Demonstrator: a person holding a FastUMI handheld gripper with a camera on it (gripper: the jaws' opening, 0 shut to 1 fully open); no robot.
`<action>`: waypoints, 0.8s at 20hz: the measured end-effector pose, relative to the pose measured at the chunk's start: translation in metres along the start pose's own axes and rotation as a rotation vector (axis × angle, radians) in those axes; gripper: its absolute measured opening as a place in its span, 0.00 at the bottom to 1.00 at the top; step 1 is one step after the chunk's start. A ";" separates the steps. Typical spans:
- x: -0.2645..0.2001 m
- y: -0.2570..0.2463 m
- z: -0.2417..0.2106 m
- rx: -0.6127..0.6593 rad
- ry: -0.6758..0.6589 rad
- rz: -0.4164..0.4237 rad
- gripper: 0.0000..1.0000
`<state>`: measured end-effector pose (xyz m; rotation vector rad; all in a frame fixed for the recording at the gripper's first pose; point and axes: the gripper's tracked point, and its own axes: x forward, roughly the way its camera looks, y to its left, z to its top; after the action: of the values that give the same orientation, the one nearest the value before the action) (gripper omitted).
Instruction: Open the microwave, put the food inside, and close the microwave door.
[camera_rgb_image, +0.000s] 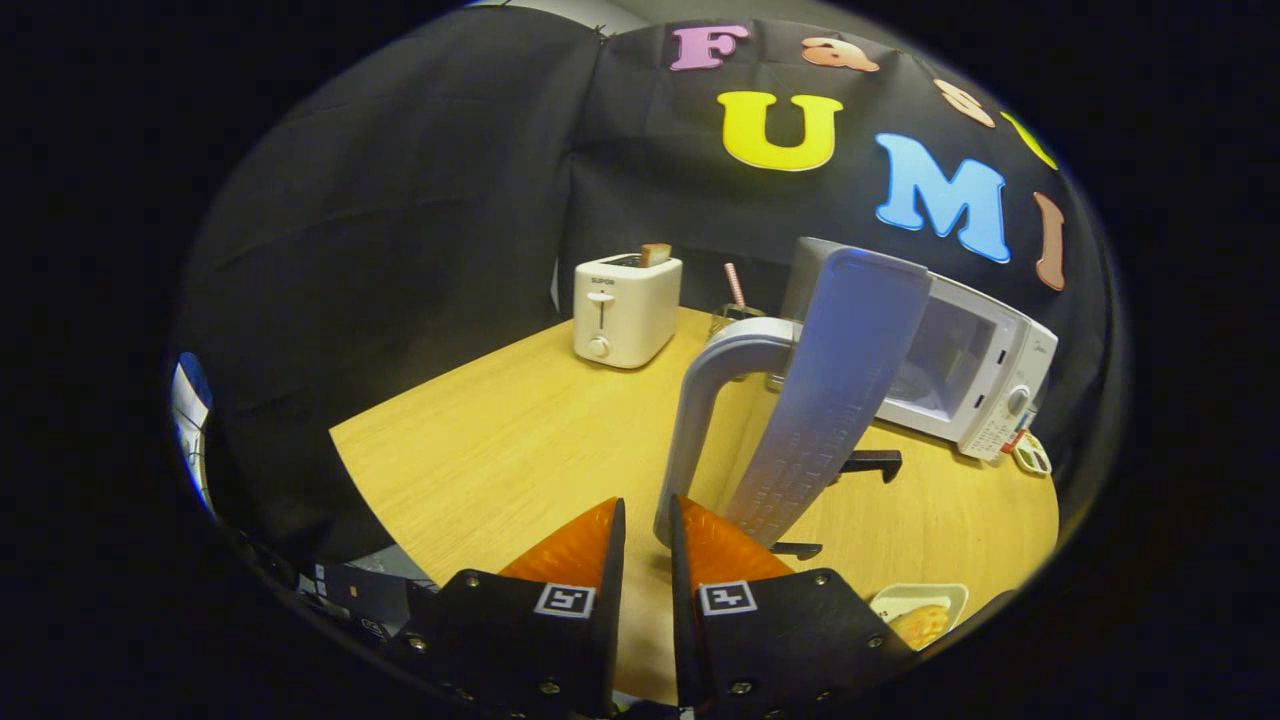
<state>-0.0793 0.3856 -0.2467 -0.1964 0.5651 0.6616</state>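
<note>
Cloth-walled recording booth: wooden table (480, 450) with toaster (625, 308) and microwave (960, 370).

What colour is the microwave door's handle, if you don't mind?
Light grey handle, clearest in the gripper view.

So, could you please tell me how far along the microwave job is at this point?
Done: the microwave door stands swung open. In hand: the gripper fingers sit nearly closed beside the door handle's lower end; whether they pinch it is unclear. Left: the food lies on its plate on the table, not yet inside, and the door needs closing.
</note>
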 end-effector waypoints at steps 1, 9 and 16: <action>-0.002 0.007 0.004 -0.008 -0.009 0.023 0.24; -0.056 0.053 0.041 -0.057 -0.168 0.205 0.59; -0.103 0.012 0.082 0.004 -0.303 0.119 0.99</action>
<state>-0.1180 0.3688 -0.1212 -0.0571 0.2884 0.7893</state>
